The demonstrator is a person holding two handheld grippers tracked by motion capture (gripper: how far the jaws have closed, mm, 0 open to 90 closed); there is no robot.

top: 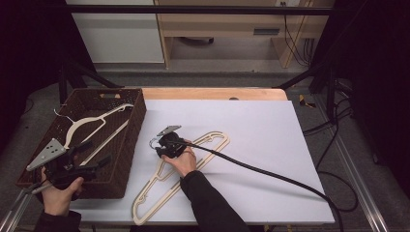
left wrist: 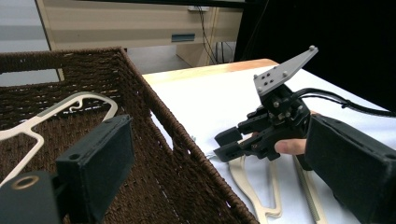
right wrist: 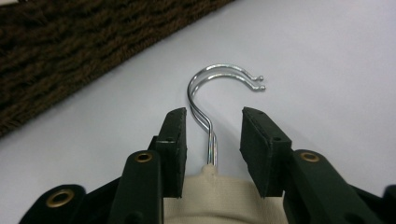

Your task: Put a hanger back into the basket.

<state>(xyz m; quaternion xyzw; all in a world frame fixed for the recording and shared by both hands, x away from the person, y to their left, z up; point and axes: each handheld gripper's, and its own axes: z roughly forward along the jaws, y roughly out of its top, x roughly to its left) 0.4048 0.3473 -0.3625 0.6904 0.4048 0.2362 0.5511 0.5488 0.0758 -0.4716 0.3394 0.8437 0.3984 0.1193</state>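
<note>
With the right gripper (right wrist: 212, 144) jaws apart astride the chrome wire hooks (right wrist: 219, 88) of the stacked cream wooden hangers (top: 181, 176) at lower centre, closing may pinch one hook only, while the left gripper (left wrist: 224, 168), also apart, idles over the brown woven basket (top: 133, 140).

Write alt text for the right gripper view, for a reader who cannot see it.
The right gripper has its two black fingers open on either side of the neck of a cream hanger, whose doubled metal hook curls away over the white table cover. A dark woven basket crosses the upper left corner.
</note>
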